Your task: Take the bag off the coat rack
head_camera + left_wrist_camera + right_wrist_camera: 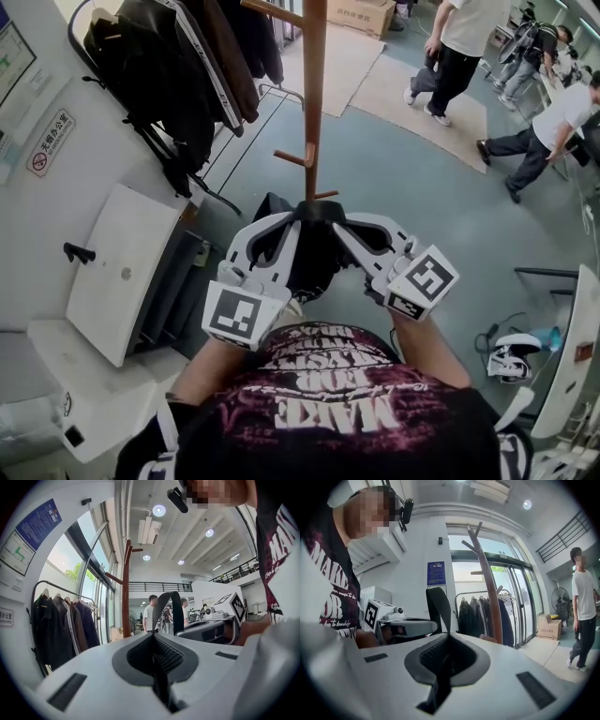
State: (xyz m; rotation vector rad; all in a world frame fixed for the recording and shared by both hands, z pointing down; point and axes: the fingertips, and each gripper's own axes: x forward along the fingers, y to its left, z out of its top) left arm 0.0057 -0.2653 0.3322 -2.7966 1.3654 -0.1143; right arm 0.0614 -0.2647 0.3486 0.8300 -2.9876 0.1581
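A black bag (309,261) hangs between my two grippers, just in front of the wooden coat rack pole (314,94). Its strap (320,208) arches from one gripper to the other, close to a short low peg (326,195). My left gripper (296,217) is shut on one end of the strap (171,605), which runs down between the jaws (155,656). My right gripper (444,660) is shut on the other end, where the strap (439,609) rises from its jaws. In both gripper views no peg shows inside the loop. The pole (126,588) stands behind.
A garment rail with dark jackets (178,66) stands to the left of the pole. A white cabinet (122,272) is at my left. Several people (459,47) walk at the far right. A cardboard box (361,14) sits beyond the pole, and a headset (511,358) lies on the floor at right.
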